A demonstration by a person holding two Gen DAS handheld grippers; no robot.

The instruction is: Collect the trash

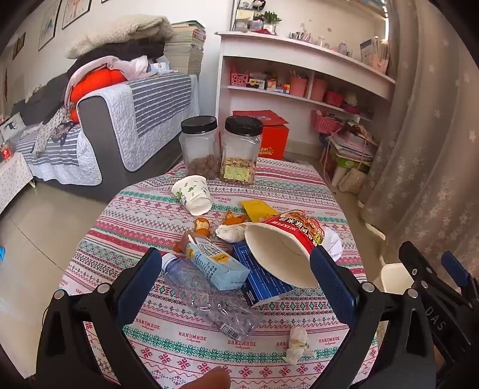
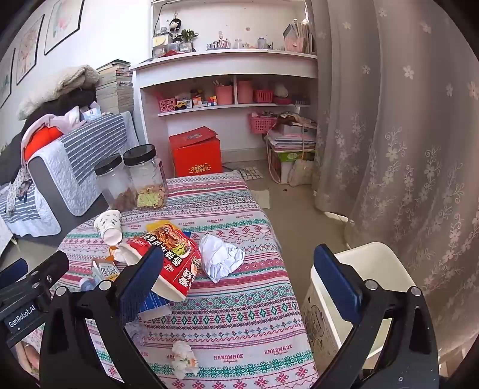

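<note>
Both of my hand-held grippers, left hand-held gripper [image 1: 236,272] and right hand-held gripper [image 2: 239,276], hang spread wide, gripping nothing, above the counter [image 2: 239,323]; crushed bottle [image 1: 209,299] lies between my left fingers.

This is a lived-in home, a sitting room by the look of it. A grey sofa [image 1: 119,125] with striped quilted covers is heaped with clothes and blankets, and framed pictures [image 1: 51,21] hang on the wall above it. A white shelf unit [image 2: 233,89] holds pink baskets, toys, small ornaments and a potted plant, with a tall stack of books [image 1: 185,48] beside it. Floral lace curtains [image 2: 404,134] hang along one side. The counter [image 2: 239,314] wears a patterned cloth printed "HANDMADE", and a red gift box [image 2: 196,155] sits on the floor.
</note>
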